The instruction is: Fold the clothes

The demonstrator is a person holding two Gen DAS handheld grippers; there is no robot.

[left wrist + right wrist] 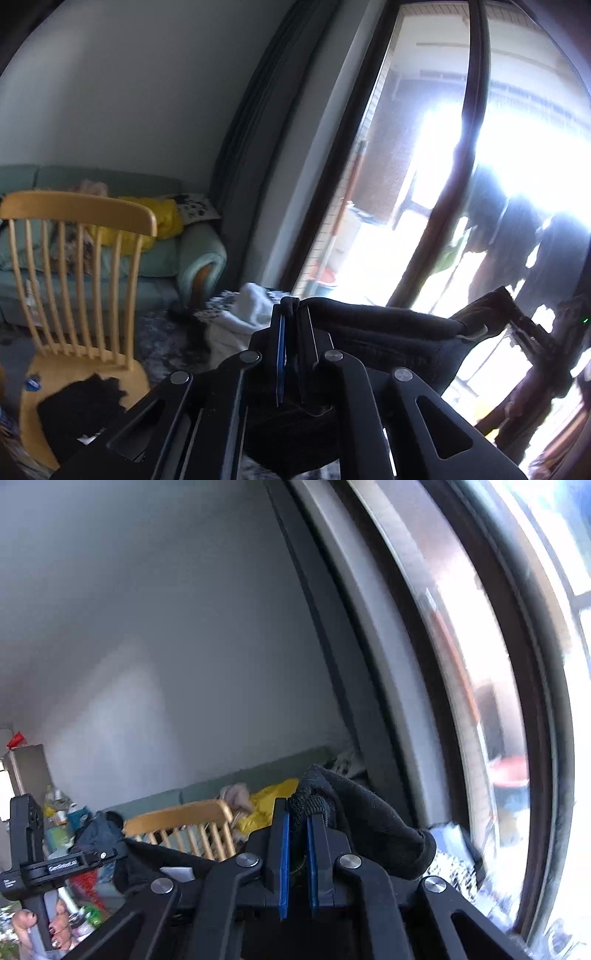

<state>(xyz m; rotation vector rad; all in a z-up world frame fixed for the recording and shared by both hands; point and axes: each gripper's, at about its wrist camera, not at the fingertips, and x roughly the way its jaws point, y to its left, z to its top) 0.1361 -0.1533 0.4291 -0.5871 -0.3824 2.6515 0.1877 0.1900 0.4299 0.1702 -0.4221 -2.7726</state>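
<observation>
Left wrist view: the left gripper (290, 314) is up in the air, in front of a big window (424, 166).
Jaws here: pressed together, pinching a corner of the black garment (380, 332).
Where the garment is: off the floor, stretched across to the right gripper (517, 321) at the far side of the view.
How it looks: dark, thick and a bit fuzzy, with a rolled top edge that sags a little between the two grippers.
How it will handle: I think it is soft and floppy and not heavy. It will droop where nothing holds it.
Other things: a yellow wooden chair (79, 280) with another dark cloth (79, 406) on its seat, a green sofa (173, 254), and a white and spotted pile (243, 310) low down behind the jaws.

Right wrist view: the right gripper (299, 808) sits near the window frame (406, 701).
Jaws here: pressed together with blue pads (284, 853), pinching a bunched, stretchy edge of the garment (369, 830).
Where the garment is: it drapes over the right jaw and hangs down.
Where to hold: I think the corners of the top edge are best, one in each gripper, so it hangs flat.
Also seen: the left gripper (40, 871) in a hand (40, 928) at the left edge.
</observation>
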